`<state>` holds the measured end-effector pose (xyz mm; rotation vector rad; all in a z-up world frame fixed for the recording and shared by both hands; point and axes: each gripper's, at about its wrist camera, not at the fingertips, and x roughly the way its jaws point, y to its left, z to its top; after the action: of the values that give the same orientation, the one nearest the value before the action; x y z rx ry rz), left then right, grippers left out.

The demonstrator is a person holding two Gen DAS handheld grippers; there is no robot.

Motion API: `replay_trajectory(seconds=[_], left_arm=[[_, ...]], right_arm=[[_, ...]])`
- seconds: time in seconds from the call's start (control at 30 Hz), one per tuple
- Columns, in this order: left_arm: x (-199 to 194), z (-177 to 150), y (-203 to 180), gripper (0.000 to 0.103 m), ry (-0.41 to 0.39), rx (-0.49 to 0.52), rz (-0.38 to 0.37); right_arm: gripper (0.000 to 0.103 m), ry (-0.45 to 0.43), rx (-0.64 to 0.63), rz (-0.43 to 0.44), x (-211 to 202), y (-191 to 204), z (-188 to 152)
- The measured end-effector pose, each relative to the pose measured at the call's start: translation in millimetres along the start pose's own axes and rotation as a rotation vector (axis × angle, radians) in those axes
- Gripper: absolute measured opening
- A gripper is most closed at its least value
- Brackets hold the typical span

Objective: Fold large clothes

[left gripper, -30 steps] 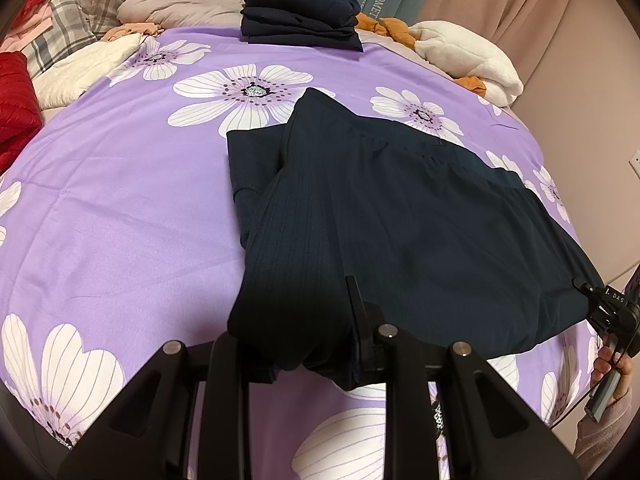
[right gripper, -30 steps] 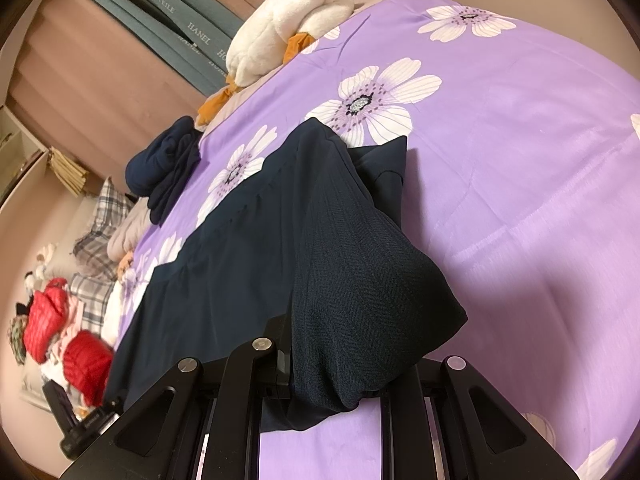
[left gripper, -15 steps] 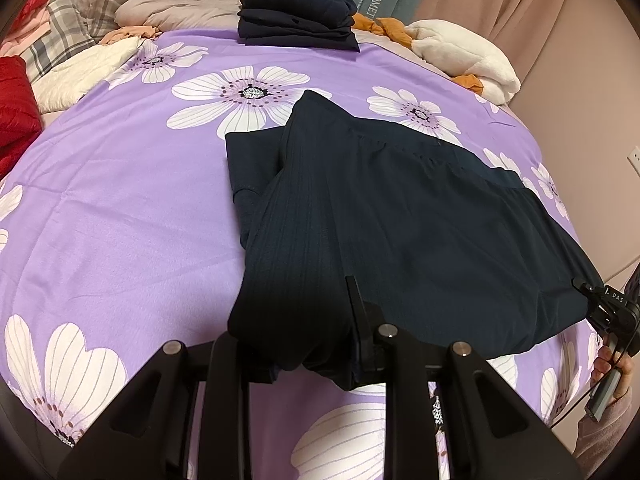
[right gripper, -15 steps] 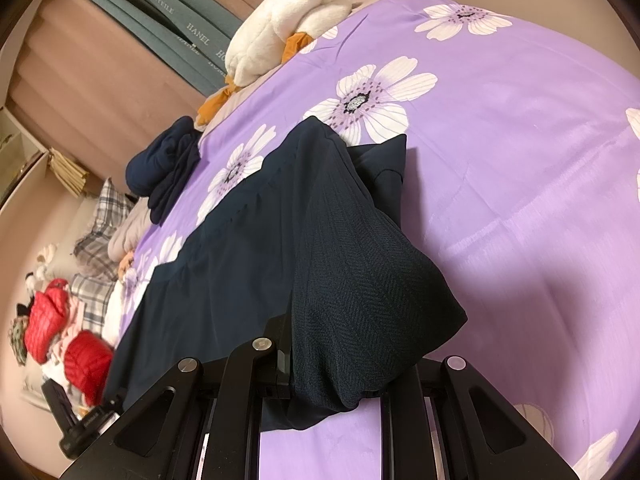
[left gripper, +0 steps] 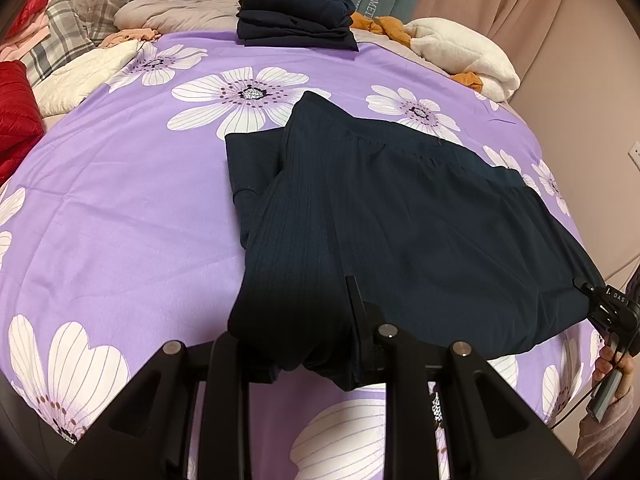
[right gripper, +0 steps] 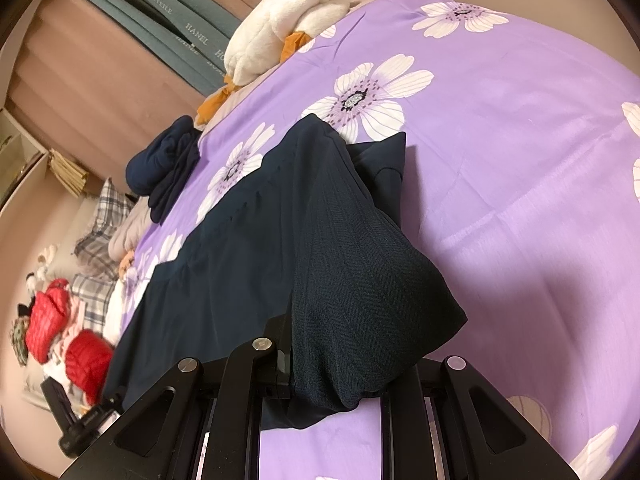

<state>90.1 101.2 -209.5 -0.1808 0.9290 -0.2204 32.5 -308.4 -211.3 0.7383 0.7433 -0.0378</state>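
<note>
A large dark navy garment (left gripper: 400, 220) lies spread on the purple flowered bedsheet (left gripper: 120, 200), with one part folded over its left side. In the left wrist view my left gripper (left gripper: 292, 344) is shut on a bunched near edge of the garment, and cloth drapes over the fingers. My right gripper (left gripper: 612, 308) shows at the far right edge, at the garment's other corner, held by a hand. In the right wrist view the right gripper (right gripper: 340, 368) is shut on a thick fold of the garment (right gripper: 248, 260), which hangs over its fingers. The left gripper (right gripper: 80, 428) sits at the lower left.
A folded navy stack (left gripper: 296, 20) rests at the far edge of the bed. A white fleece bundle (left gripper: 460, 52) with orange cloth lies at the back right. Red jackets (left gripper: 16, 112), plaid clothes (left gripper: 60, 36) and a white quilted piece (left gripper: 84, 76) pile up at the left.
</note>
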Motion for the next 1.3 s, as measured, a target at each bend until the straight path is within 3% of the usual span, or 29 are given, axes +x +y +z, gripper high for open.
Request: replay_trajectory(seconds=[1.3], left_arm=[[-1.5,-1.3,1.0,0.024,-0.002,0.016,0.0]], right_arm=[[0.018,0.002,0.003,0.0,-0.6,-1.9,-0.5]])
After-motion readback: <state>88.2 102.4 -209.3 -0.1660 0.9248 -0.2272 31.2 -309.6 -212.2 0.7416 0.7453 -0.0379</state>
